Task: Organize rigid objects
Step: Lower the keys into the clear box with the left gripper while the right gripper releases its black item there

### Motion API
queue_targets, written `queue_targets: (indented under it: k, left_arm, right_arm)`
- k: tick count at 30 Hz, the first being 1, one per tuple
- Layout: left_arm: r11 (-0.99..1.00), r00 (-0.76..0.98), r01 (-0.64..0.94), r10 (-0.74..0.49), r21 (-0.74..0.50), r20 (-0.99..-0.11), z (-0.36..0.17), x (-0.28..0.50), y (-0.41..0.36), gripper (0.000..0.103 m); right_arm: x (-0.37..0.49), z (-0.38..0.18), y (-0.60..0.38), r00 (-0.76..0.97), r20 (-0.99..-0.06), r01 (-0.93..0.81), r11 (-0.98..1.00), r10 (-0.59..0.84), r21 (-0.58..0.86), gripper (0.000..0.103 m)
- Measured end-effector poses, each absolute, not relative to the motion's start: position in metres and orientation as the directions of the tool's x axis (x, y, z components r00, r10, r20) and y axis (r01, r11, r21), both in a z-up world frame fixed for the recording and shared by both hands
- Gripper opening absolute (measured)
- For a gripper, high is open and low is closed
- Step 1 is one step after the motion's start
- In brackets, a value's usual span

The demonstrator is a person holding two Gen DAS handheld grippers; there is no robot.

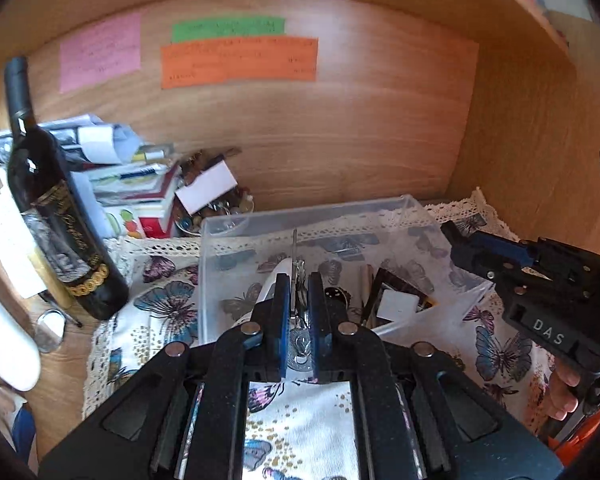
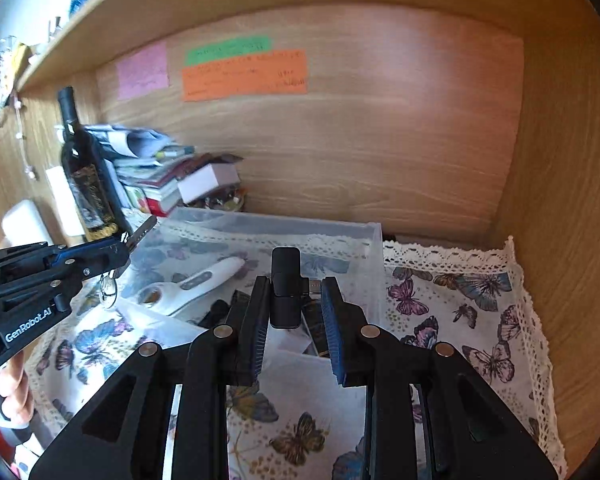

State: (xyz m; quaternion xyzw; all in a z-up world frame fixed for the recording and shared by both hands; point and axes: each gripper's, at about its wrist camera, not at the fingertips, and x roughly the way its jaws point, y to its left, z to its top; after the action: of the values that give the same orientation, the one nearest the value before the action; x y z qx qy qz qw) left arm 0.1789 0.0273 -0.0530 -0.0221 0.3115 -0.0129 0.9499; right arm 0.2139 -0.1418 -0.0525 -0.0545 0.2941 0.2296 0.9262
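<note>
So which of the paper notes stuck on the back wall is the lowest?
The orange note. It sits directly under the green strip, while the pink note hangs apart to the left, starting higher up.

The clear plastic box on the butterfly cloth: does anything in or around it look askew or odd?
The clear plastic box sits level. Inside it, a white handheld device and dark cards lie loosely at mixed angles. Behind it on the left, the stack of books and papers leans untidily, with a white card tilted against it. Nothing looks spilled or broken.
</note>
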Motion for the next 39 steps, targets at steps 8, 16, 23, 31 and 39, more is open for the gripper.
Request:
queue_targets:
  k: [8, 16, 23, 31, 39]
  left_arm:
    - [0.998, 0.755, 0.032, -0.062, -0.058, -0.652, -0.08, 0.214, 0.025, 0.005]
    - [0.996, 0.733, 0.051, -0.085, -0.07, -0.674, -0.092, 0.227, 0.026, 0.005]
    - [0.996, 0.743, 0.048, -0.085, -0.074, -0.664, -0.085, 0.22, 0.028, 0.006]
    - [0.998, 0.817, 0.027, -0.054, -0.056, -0.574, -0.049, 0.187, 0.037, 0.033]
    - [0.999, 0.888, 0.026, -0.033, -0.022, -0.458, -0.016, 0.137, 0.028, 0.066]
  right_arm:
    - [0.241, -0.08, -0.136, 0.7, -0.633, -0.418, 0.908, 0.332, 0.014, 0.024]
    - [0.249, -0.092, -0.133, 0.671, -0.668, -0.418, 0.908, 0.321, 0.017, 0.024]
    - [0.247, -0.089, -0.131, 0.665, -0.667, -0.428, 0.903, 0.335, 0.026, 0.026]
    - [0.223, -0.063, -0.14, 0.714, -0.594, -0.433, 0.9, 0.369, 0.038, 0.045]
    - [0.181, -0.027, -0.153, 0.779, -0.485, -0.439, 0.898, 0.397, 0.03, 0.066]
